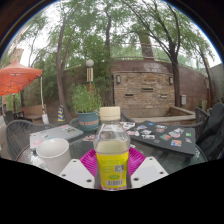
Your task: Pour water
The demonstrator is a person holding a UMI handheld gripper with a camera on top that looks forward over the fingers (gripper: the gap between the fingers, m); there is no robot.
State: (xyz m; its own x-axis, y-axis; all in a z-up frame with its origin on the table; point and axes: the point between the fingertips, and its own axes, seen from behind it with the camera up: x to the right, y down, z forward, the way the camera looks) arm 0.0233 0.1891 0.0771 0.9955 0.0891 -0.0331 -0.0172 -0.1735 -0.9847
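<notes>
A clear plastic bottle [112, 150] is seen upright between the two fingers of the gripper [112, 166], at the near edge of a round counter [160, 150]. The bottle has a pale cap and a yellow label around its lower half; the part above the label looks clear, and the level of liquid inside cannot be made out. The magenta pads [91, 160] are seen at either side of the bottle's lower body, close against the label, so the jaws appear to be pinching the bottle, though the contact itself is partly hidden behind it.

Just to the left of the bottle, a white cup [52, 152] is set on the counter, close by but not touching. Beyond the bottle, a potted plant [87, 105] in a bluish pot is placed toward the middle of the counter. A flat grey object [55, 133], perhaps a closed laptop or a book, is laid left of the pot. To the right, a dark board [165, 138] strewn with small cards or tiles is spread across the counter.

The setting is outdoors. A brick wall [145, 88] is seen behind the counter, with trees [100, 30] above it, and an orange umbrella [17, 77] is raised at the far left. A dark chair [18, 135] is placed at the left side of the counter.
</notes>
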